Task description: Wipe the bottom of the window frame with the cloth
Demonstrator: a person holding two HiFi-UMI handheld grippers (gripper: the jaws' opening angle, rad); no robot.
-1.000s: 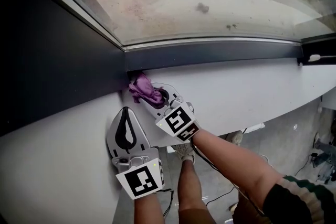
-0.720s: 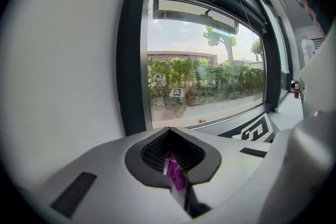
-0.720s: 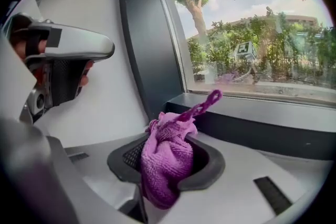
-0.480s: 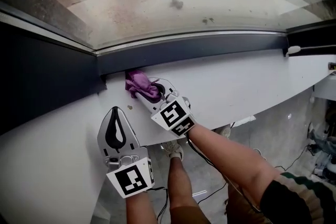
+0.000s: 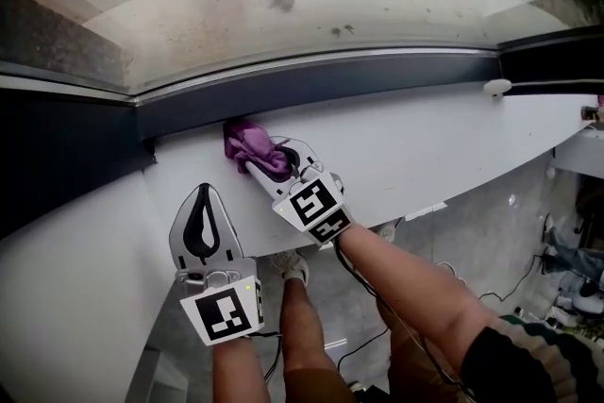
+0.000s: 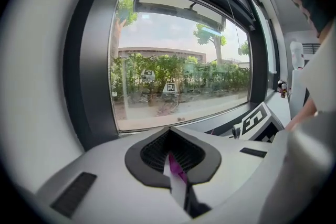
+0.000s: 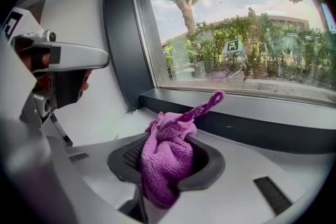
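Windowsill (image 5: 425, 156) | right tool (image 5: 272, 165) clenched on cloth (image 5: 245, 142), its lower end hidden | left tool (image 5: 201, 196) closed

Right tongs (image 5: 272, 167) reach forward, clamped on a cloth (image 5: 250, 144); left tongs (image 5: 201, 203) lie closed alongside, both forearms extended.

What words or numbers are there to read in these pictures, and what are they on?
No words, numbers or brand names can be read anywhere.
Cube on the left gripper: a black-and-white square pattern, not letters.
Cube on the right gripper: the same kind of pattern.
Marker boards outside the window: square patterns too, no words.
Purple cloth: no label shows.
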